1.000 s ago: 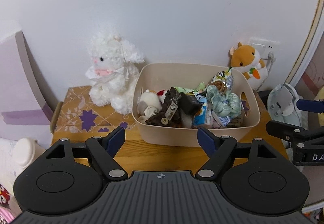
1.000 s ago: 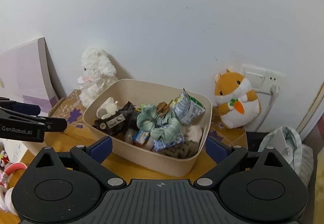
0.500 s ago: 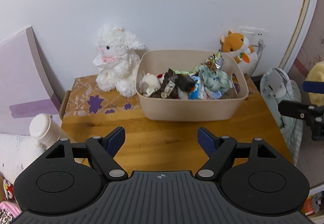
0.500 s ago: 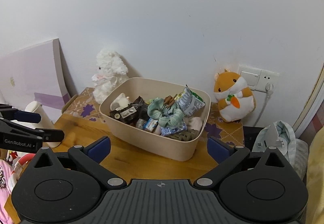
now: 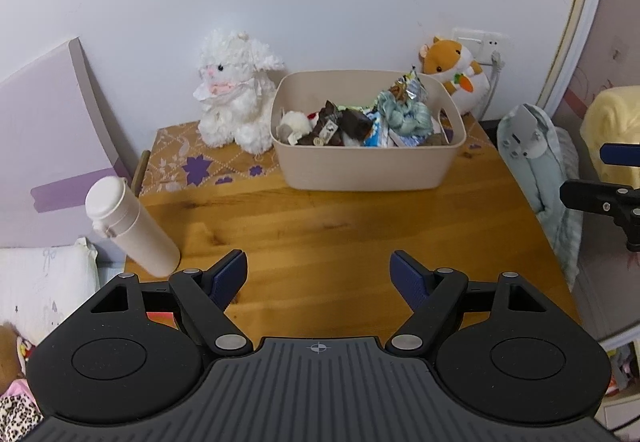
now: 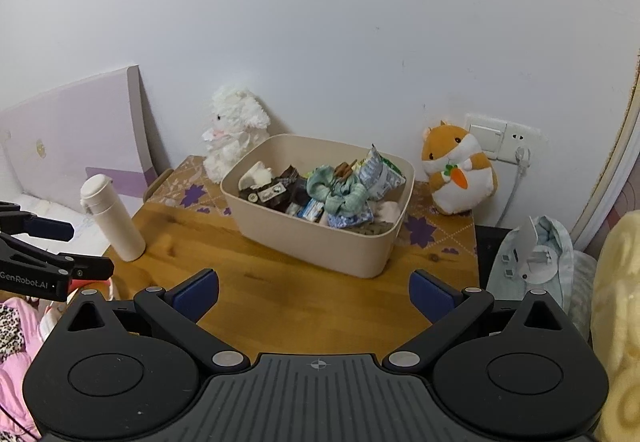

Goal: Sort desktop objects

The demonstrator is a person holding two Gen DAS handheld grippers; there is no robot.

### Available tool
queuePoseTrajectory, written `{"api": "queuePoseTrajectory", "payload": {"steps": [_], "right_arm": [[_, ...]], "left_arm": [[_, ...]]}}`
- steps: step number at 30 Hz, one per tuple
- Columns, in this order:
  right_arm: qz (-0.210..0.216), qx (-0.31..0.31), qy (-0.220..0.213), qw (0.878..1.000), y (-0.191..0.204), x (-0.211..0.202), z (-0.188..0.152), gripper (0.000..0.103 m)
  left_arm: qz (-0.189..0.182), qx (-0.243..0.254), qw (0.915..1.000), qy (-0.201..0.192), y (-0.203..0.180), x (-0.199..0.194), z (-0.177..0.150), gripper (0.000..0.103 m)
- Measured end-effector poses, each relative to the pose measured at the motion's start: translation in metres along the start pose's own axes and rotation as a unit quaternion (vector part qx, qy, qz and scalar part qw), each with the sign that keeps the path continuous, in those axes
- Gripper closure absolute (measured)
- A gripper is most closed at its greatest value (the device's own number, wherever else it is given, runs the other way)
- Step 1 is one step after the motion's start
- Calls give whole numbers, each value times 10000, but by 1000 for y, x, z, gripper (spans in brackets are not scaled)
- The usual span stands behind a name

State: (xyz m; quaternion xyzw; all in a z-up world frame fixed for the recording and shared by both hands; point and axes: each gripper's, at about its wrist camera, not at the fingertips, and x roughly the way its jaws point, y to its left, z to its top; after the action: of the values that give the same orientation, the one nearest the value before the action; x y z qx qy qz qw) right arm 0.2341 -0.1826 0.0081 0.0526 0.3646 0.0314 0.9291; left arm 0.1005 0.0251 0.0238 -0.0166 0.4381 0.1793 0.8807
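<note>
A: From the left wrist, the left gripper (image 5: 318, 274) hangs spread and empty; the beige plastic bin (image 5: 368, 166) of oddments sits straight ahead, across bare wooden counter (image 5: 340, 234).

B: From the right wrist, the right gripper (image 6: 314, 294) gapes empty too, bin (image 6: 320, 238) ahead; neither looks clearly nearer.

The beige bin (image 5: 368, 166) hides its lower contents; the packets' print is too small to read. The right hand-held gripper (image 5: 600, 178) is cut off at the frame edge, so its jaws are perhaps apart.
</note>
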Motion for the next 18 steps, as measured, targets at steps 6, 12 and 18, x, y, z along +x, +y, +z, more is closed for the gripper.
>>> {"api": "queuePoseTrajectory", "payload": {"steps": [6,12,18], "right_arm": [[31,-116,101,9999,3,-18,-9,0],[-32,-88,160,9998,0,-35,-17,0],[-106,221,269,9993,-10,-47,-29,0]], "left_arm": [[-39,131,9999,-21,0,-21,-10,23],[-65,76,9999,119,4,-33,-21,23],[-169,46,9995,250,1,-38,-29,23]]}}
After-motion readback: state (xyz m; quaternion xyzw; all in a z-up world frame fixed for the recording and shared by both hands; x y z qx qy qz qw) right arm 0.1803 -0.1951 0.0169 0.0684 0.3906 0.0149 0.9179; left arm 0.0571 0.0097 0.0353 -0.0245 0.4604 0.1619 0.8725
